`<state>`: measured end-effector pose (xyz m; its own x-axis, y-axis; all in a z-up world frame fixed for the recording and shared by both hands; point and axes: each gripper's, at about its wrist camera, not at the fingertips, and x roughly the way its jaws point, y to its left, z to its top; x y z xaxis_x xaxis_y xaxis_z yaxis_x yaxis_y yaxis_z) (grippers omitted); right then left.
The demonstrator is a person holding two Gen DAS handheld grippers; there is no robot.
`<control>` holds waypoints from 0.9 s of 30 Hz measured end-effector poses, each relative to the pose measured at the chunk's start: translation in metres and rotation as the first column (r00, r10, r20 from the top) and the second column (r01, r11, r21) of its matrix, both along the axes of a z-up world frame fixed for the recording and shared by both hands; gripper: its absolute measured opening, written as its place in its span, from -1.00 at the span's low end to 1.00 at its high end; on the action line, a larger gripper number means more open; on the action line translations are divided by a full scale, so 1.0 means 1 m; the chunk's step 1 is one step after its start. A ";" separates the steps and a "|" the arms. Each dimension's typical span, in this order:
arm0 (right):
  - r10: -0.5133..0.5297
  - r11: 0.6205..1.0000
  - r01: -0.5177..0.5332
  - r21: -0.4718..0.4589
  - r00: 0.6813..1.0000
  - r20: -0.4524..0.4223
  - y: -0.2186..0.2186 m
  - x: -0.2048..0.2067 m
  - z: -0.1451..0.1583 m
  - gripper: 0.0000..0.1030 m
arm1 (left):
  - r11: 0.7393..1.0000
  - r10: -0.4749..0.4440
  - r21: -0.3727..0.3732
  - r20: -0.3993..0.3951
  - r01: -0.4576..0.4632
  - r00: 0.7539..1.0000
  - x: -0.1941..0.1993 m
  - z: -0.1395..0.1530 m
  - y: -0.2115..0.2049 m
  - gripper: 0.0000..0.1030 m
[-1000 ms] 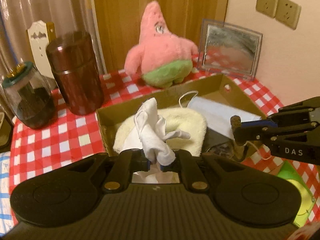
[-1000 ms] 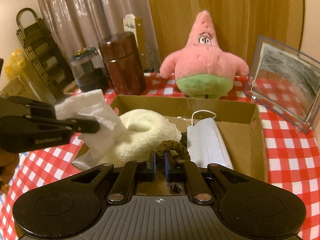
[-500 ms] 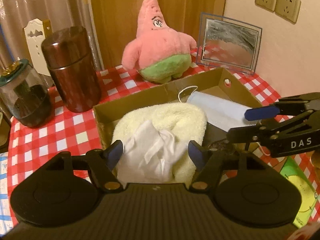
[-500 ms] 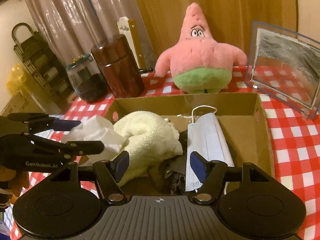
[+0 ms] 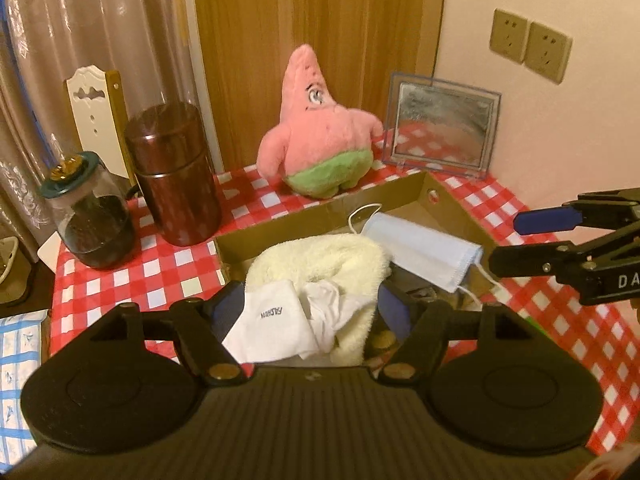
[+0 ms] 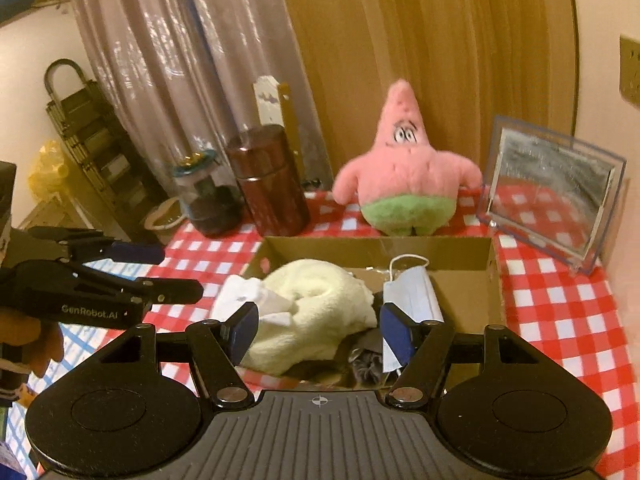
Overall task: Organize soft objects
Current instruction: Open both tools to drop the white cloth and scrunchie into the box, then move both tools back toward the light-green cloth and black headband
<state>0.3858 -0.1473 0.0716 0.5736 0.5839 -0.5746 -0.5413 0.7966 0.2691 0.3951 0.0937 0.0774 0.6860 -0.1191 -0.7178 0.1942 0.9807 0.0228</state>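
Note:
An open cardboard box point(image 5: 400, 196) point(image 6: 376, 248) on the table holds a cream towel point(image 5: 320, 260) point(image 6: 320, 300), a pale blue face mask point(image 5: 424, 252) point(image 6: 412, 296) and a crumpled white sock point(image 5: 276, 328) point(image 6: 244, 292) at its near left end. A dark hair tie point(image 6: 364, 362) lies in the box beside the towel. My left gripper point(image 5: 311, 310) point(image 6: 176, 272) hangs open above the sock, apart from it. Over the towel and hair tie, my right gripper point(image 6: 319, 330) point(image 5: 516, 240) is open and holds nothing. A pink star plush point(image 5: 320, 140) point(image 6: 404, 176) stands behind the box.
A brown canister point(image 5: 172, 184) and a glass jar point(image 5: 88, 216) stand at the back left on the red checked tablecloth point(image 5: 152, 276). A clear framed mirror point(image 5: 444, 128) leans at the back right by the wall. A blue-and-white cloth point(image 5: 16, 360) lies at the left edge.
Both grippers opened and lifted back. The left one let go of the white sock, which now lies on the towel; the right one let go of the hair tie in the box.

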 end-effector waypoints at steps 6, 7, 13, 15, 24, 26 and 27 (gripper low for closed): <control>-0.007 1.000 0.006 0.017 0.998 0.057 -0.014 -0.053 0.023 0.31 | 1.000 -0.004 -0.015 0.043 0.004 0.999 -0.041 0.028 0.000 0.37; -0.010 1.000 0.009 0.020 0.998 0.061 -0.017 -0.062 0.025 0.30 | 1.000 -0.005 -0.019 0.048 0.006 0.999 -0.049 0.032 0.000 0.37; -0.020 1.000 0.018 0.014 0.994 0.106 -0.028 -0.123 0.027 0.30 | 0.998 0.003 -0.057 0.086 0.002 0.996 -0.101 0.045 -0.004 0.37; -0.029 1.000 0.028 0.012 0.992 0.124 -0.032 -0.144 0.024 0.31 | 0.998 0.009 -0.068 0.099 -0.002 0.995 -0.119 0.047 -0.005 0.38; -0.090 0.996 0.090 -0.003 0.990 0.110 -0.043 -0.215 -0.015 0.30 | 0.997 0.045 -0.064 0.150 -0.036 0.988 -0.200 0.033 -0.016 0.39; -0.104 0.995 0.104 0.002 0.989 0.105 -0.045 -0.226 -0.023 0.30 | 0.998 0.040 -0.061 0.152 -0.031 0.988 -0.217 0.026 -0.021 0.42; -0.112 0.994 0.113 -0.002 0.988 0.107 -0.045 -0.231 -0.028 0.30 | 0.997 0.043 -0.067 0.153 -0.033 0.987 -0.225 0.022 -0.022 0.45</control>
